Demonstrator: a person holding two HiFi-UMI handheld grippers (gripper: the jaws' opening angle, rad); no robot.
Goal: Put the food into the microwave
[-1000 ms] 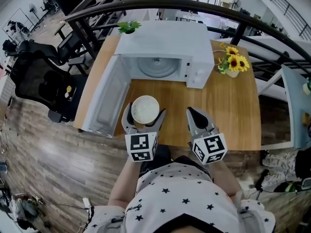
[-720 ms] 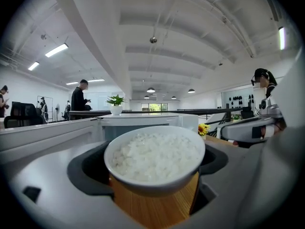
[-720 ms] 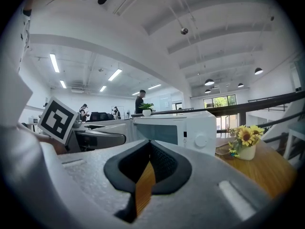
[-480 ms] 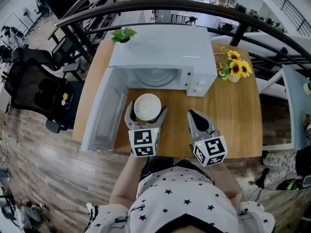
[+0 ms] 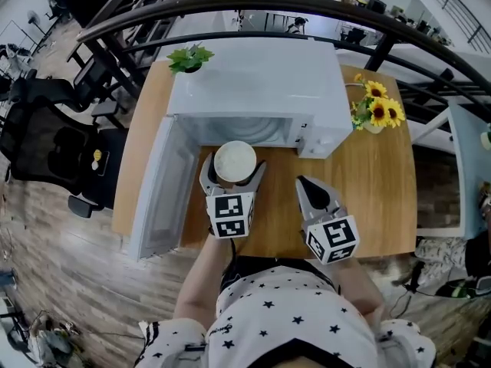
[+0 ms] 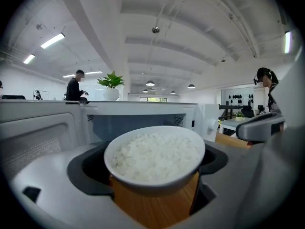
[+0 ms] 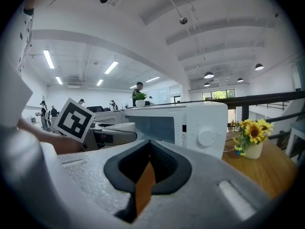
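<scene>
**A:** Wooden counter (image 5: 368,198) is carrying everything, with office desks spreading out behind. What's standing on it?

**B:** White microwave (image 5: 253,83) is sitting at the far side, its door (image 5: 161,198) swinging wide open to the left.

**A:** And the tongs?

**B:** Left tongs (image 5: 233,172) are gripping a bowl of rice (image 5: 235,162), one jaw pressing on each side. They are holding it above the counter, right at the near edge of the oven's open mouth. Right tongs (image 5: 307,186) are hovering to the right, jaws sitting together and gripping nothing.

**A:** Anything smaller?

**B:** Sunflowers (image 5: 376,106) are standing right of the microwave, and a green plant (image 5: 189,56) is peeking out at its far left corner.
</scene>
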